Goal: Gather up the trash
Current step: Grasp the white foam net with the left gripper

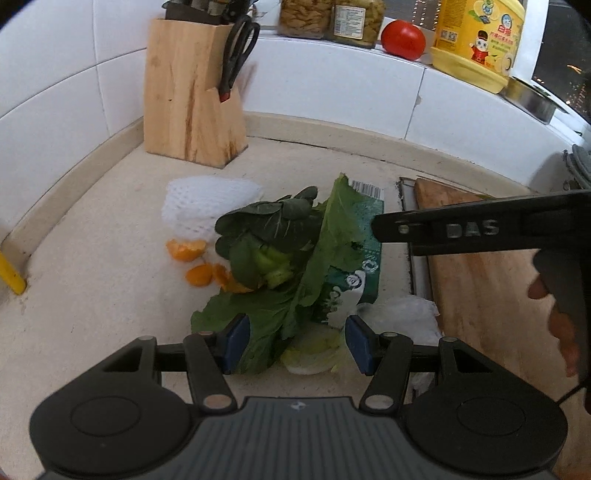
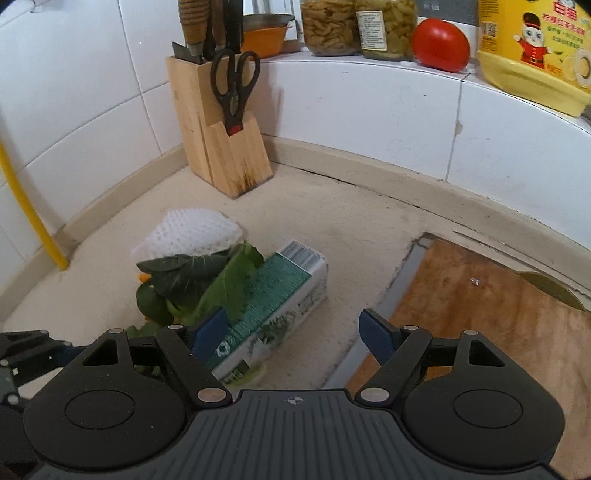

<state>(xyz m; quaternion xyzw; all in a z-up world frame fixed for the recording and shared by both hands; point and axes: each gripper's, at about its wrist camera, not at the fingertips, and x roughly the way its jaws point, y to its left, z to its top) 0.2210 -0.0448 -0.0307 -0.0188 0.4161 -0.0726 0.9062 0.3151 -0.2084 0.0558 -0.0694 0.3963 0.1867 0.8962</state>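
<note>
A heap of trash lies on the beige counter (image 1: 92, 295). It holds dark leafy greens (image 1: 266, 229), a big green leaf (image 1: 332, 240), a green-and-white carton (image 1: 369, 236), orange peel (image 1: 188, 251), a white foam net (image 1: 207, 206), a pale cabbage piece (image 1: 314, 354) and crumpled clear plastic (image 1: 402, 317). My left gripper (image 1: 298, 343) hovers over the near edge of the heap, open, with leaf ends between its blue pads. My right gripper (image 2: 293, 330) is open wide beside the carton (image 2: 280, 295), its left pad over the carton's near end. From the left wrist view it reaches in from the right.
A wooden knife block (image 1: 188, 96) with black scissors (image 1: 238, 55) stands in the back corner. A wooden cutting board (image 1: 487, 280) lies to the right. The tiled ledge holds jars (image 1: 328, 18), a tomato (image 1: 402, 38) and a yellow bottle (image 1: 476, 40). A yellow pipe (image 1: 11, 277) runs at far left.
</note>
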